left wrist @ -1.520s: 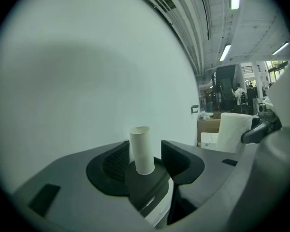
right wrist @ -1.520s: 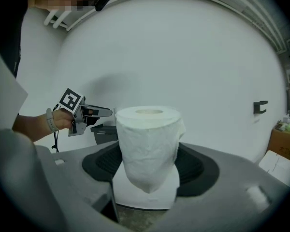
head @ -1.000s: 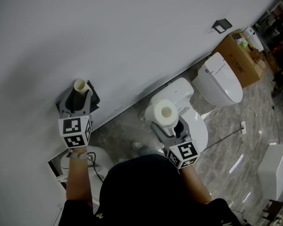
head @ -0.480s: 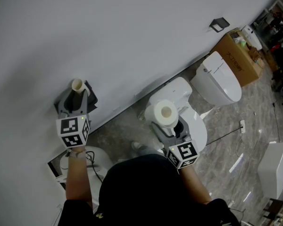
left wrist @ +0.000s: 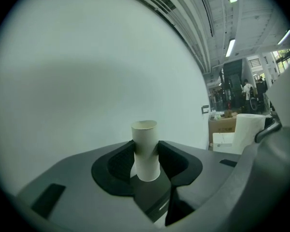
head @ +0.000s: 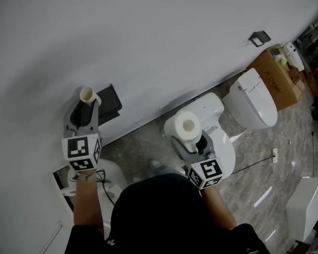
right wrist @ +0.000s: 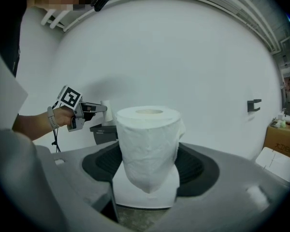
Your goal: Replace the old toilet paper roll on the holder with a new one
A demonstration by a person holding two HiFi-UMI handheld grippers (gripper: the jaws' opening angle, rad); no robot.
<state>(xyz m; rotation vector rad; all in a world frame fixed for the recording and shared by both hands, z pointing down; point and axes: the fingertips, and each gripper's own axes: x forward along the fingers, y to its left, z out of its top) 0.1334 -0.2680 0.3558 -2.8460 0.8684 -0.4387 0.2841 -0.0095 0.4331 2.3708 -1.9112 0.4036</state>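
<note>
In the head view the empty cardboard tube (head: 86,94) stands upright between the jaws of my left gripper (head: 85,109), clear of the black wall holder (head: 111,105) just to its right. The left gripper's jaws have just been closing, and their pads press on the tube (left wrist: 145,149) on both sides. My right gripper (head: 193,139) is shut on a full white toilet paper roll (head: 186,126), which it holds upright above a toilet. In the right gripper view the roll (right wrist: 147,144) fills the gap between the jaws, with the left gripper (right wrist: 84,111) and the holder (right wrist: 104,132) far off to the left.
A plain white wall runs behind everything. A white toilet (head: 222,144) sits below the right gripper, with a second toilet (head: 252,99) and a cardboard box (head: 278,75) further right. A small black bracket (head: 259,37) is on the wall. A white fixture with a cable (head: 93,181) sits under my left arm.
The left gripper closed on the cardboard tube and drew it off the holder, which now shows bare to its right. The right gripper with the roll kept still.
</note>
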